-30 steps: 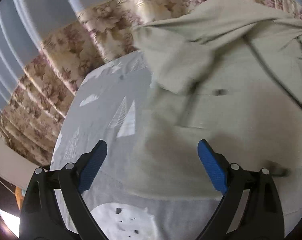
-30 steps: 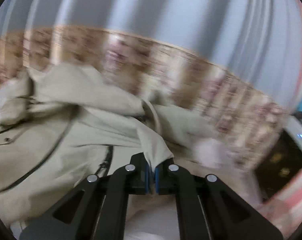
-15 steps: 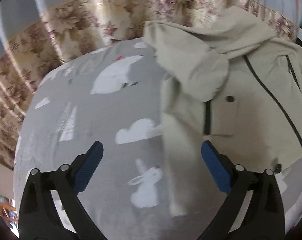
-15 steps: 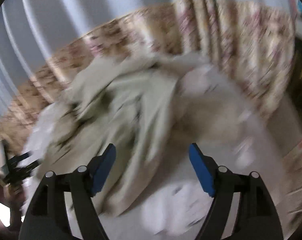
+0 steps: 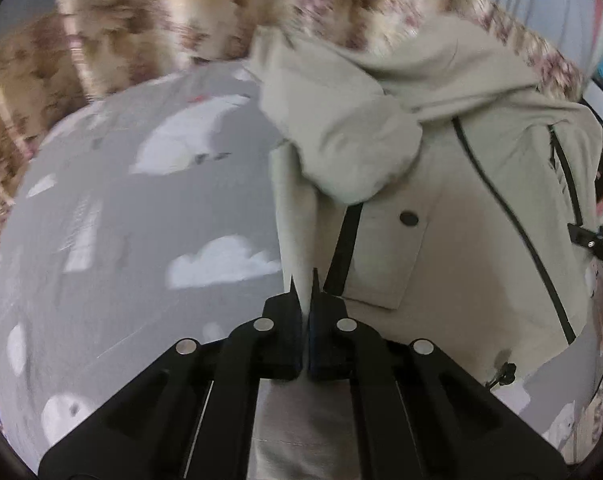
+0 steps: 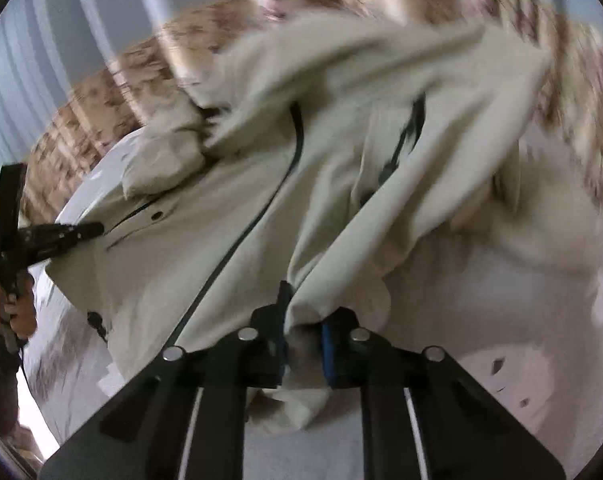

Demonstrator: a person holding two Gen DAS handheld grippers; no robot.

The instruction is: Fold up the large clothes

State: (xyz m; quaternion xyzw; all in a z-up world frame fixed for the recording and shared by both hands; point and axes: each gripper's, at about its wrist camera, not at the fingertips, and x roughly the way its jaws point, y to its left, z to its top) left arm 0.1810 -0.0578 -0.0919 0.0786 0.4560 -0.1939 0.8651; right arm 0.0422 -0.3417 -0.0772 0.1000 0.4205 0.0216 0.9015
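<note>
Currently both tongs are clamped on the beige jacket (image 5: 453,208), which lies front-up on the bed (image 5: 141,240), toward its right side, hood end near the floral curtain (image 5: 113,40) at the far edge. Left gripper (image 5: 304,280): jaws together on a thin fold of the jacket's left side edge, beside the pocket flap with the dark snap (image 5: 408,218). Right gripper (image 6: 301,312): jaws pinching a thicker bunch of fabric, apparently the right sleeve or side panel, lifted off the sheet.

Risks, as judged:
- Left hold is on very little cloth; a brisk pull could let the edge slip out, and the fold would collapse.
- Right bundle looks like several layers gathered unevenly. Carrying it across may drag the body panel with it and skew the fold line.
- Left sleeve (image 5: 341,140) already lies folded over the chest; tugging the edge beneath could roll it off.
- Both views are motion-blurred, so exact grip depth cannot be confirmed.
</note>
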